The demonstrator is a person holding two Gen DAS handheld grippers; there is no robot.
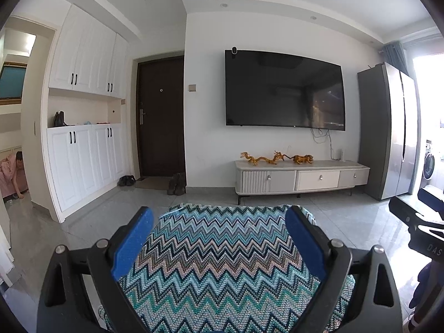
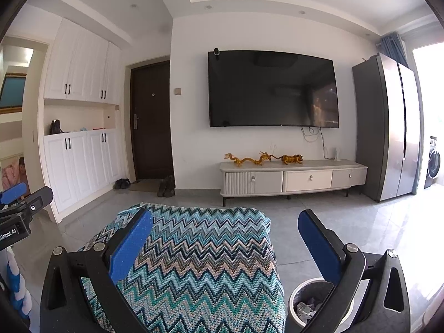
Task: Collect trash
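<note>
Trash [image 2: 306,309] shows only in the bin [image 2: 297,291], low right in the right wrist view: crumpled pale scraps at the bottom of a round grey bin that stands on the floor [image 2: 347,222] just beside the zigzag-knit cover [image 2: 199,255]. I see no loose trash on that cover or on the tiles in either view, so I judge I am either at the very start, hunting for pieces, or finished with nothing left to pick up; I cannot tell which. My left tool [image 1: 219,238] is spread wide and holds nothing, its blue pads over the cover. My right tool [image 2: 225,241] is spread wide and empty too, one pad over the cover, the other over the bin's rim. The next move calls for tipping both cameras down and sweeping the floor and the cover's edges, since both now look level across the room. Ahead, centre of frame, a dark TV [image 1: 285,88] hangs over a low cabinet [image 1: 302,177] with orange figurines; a fridge [image 1: 388,130] stands at right, white cupboards [image 1: 83,127] and a brown door [image 1: 162,116] at left. At far left a person [image 1: 12,173] crouches in a side room, well apart from me. Nothing blocks my reach; the bin's closeness to the cover is the only tight spot.
</note>
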